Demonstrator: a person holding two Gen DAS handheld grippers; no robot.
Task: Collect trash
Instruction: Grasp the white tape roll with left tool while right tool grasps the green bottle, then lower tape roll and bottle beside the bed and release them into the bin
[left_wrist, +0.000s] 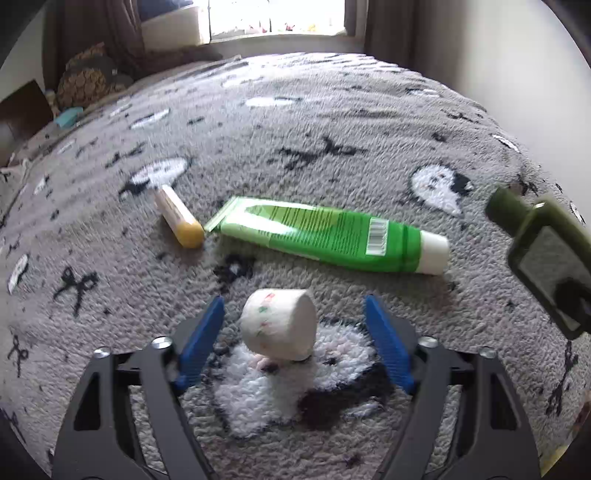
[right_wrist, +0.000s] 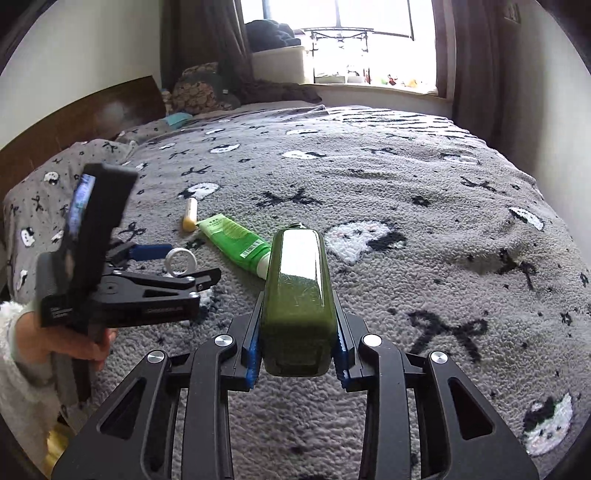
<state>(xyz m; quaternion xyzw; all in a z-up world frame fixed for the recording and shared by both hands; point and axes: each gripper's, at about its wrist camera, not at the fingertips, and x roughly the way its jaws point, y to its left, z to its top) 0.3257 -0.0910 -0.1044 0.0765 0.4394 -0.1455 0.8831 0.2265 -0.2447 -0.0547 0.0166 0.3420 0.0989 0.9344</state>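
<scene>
A small white roll (left_wrist: 280, 325) lies on the grey blanket between the blue pads of my left gripper (left_wrist: 294, 301). The pads stand a little off the roll on both sides, so this gripper is open. In the right wrist view the left gripper (right_wrist: 194, 260) sits low at the left around the same roll (right_wrist: 168, 263). My right gripper (right_wrist: 298, 306) is shut on a dark green bottle (right_wrist: 297, 273), held above the bed; the bottle (left_wrist: 535, 236) also shows at the right edge of the left wrist view. A green tube (left_wrist: 325, 236) and a small yellow-capped tube (left_wrist: 179, 218) lie just beyond the roll.
The grey patterned blanket (right_wrist: 424, 192) covers a bed. A wooden headboard (right_wrist: 92, 110) and pillows stand at the left, a window (right_wrist: 362, 37) with curtains at the far end, a wall at the right. A person's hand (right_wrist: 85, 347) in a white sleeve holds the left gripper.
</scene>
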